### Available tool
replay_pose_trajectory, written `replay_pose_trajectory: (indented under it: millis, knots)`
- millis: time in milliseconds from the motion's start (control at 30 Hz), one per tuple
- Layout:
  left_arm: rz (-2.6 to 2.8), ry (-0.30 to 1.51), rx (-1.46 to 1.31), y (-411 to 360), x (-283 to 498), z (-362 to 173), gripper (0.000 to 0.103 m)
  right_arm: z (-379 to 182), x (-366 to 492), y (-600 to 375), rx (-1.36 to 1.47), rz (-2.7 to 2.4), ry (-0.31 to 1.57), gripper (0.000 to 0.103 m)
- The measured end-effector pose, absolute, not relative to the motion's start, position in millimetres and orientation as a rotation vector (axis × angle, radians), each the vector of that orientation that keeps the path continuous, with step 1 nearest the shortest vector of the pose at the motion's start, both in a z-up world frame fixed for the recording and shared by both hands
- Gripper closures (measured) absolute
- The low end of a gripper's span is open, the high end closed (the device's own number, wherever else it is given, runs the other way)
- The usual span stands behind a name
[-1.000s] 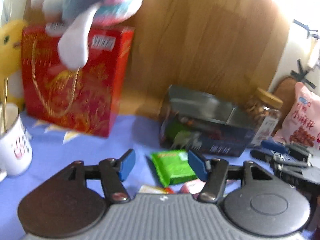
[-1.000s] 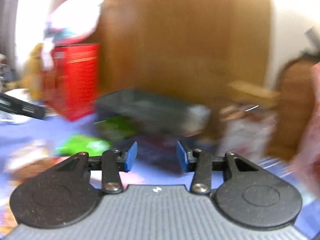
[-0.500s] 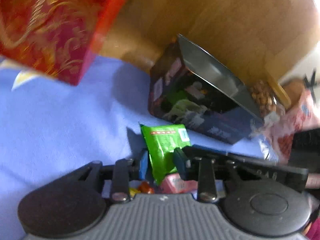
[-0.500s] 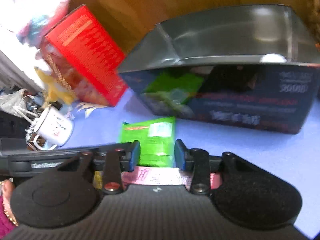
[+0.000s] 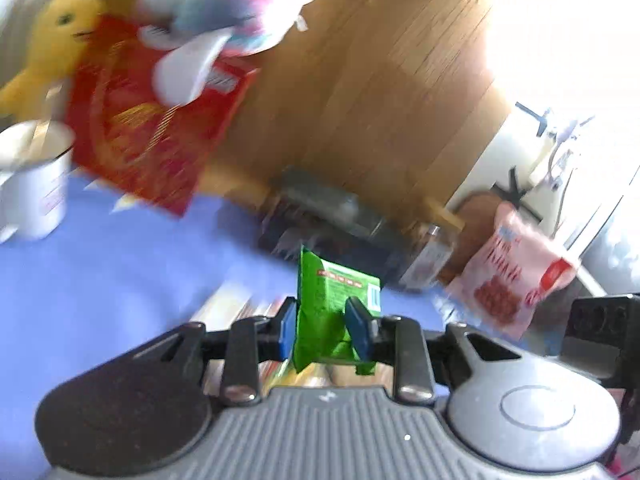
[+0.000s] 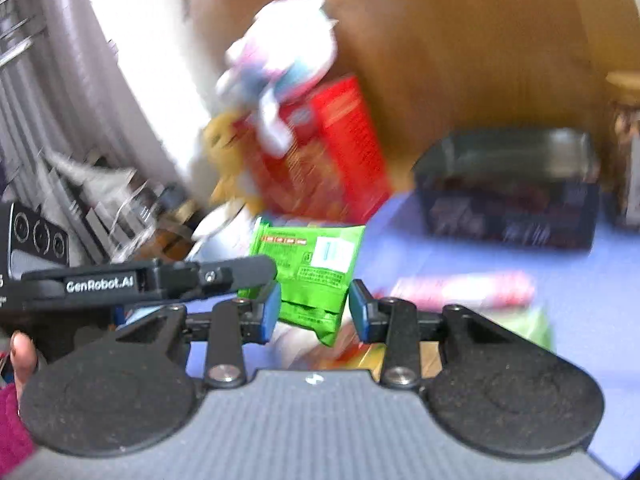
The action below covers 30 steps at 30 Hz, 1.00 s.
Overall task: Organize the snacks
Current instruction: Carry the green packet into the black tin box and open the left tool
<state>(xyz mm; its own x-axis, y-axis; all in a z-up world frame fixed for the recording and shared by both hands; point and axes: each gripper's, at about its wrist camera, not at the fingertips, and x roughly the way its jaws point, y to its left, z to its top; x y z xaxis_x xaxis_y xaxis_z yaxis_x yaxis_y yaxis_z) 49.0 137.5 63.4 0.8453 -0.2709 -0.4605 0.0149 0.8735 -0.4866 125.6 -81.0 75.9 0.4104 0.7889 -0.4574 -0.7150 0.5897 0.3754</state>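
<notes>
Green foil sits pinched between the blue pads of your left gripper (image 5: pixel 325 330): the green snack packet (image 5: pixel 330 312) stands upright low in the centre of the left wrist view, lifted off the blue tablecloth (image 5: pixel 120 272). In the right wrist view your right gripper (image 6: pixel 313 312) has its jaws spread, empty, with that same packet (image 6: pixel 312 268) hanging just beyond them, held from the left of the frame by the black arm of the other tool. Under it lie blurred wrappers, and a pink snack tube (image 6: pixel 460 290) lies right of centre. Farther back, at the right, stands the dark open box (image 6: pixel 508 192). Behind, at centre, a red gift box (image 6: pixel 320 152) carries a pastel plush toy (image 6: pixel 288 60) against the wooden panel (image 6: pixel 460 40).
</notes>
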Motion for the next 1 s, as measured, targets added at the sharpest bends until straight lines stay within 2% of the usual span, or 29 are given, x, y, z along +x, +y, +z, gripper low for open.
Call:
replay_pose_trajectory:
  millis: [167,300,400,500,600,700,933,1000]
  knots:
    - [-0.067,0.624,-0.513,143.7,-10.3,25.9,0.076,36.5,72.4,-62.1,0.042,1.007,0.730,0.062]
    - [-0.042,0.669,-0.601,161.7,-30.0,-1.7,0.076,16.7,64.0,-52.3,0.059,1.026,0.833,0.062]
    - [-0.027,0.685,-0.604,167.0,-36.8,-13.7,0.076,13.3,58.0,-45.3,0.021,1.040,0.880,0.053]
    - [-0.026,0.670,-0.625,174.6,-43.2,-17.7,0.073,18.3,49.0,-44.9,-0.025,1.055,0.858,0.053]
    - [-0.012,0.638,-0.651,184.1,-50.6,-15.0,0.066,24.9,37.7,-42.7,-0.164,1.085,0.799,0.041]
    - [-0.024,0.643,-0.660,188.0,-54.9,-15.9,0.061,24.6,22.6,-37.5,-0.373,1.086,0.682,0.039]
    - [-0.084,0.674,-0.615,167.7,-43.7,-22.0,0.061,3.5,27.7,-24.2,-0.501,1.077,0.628,0.040]
    - [-0.112,0.673,-0.609,164.0,-38.3,-23.7,0.064,0.1,29.3,-23.6,-0.483,1.100,0.604,0.040]
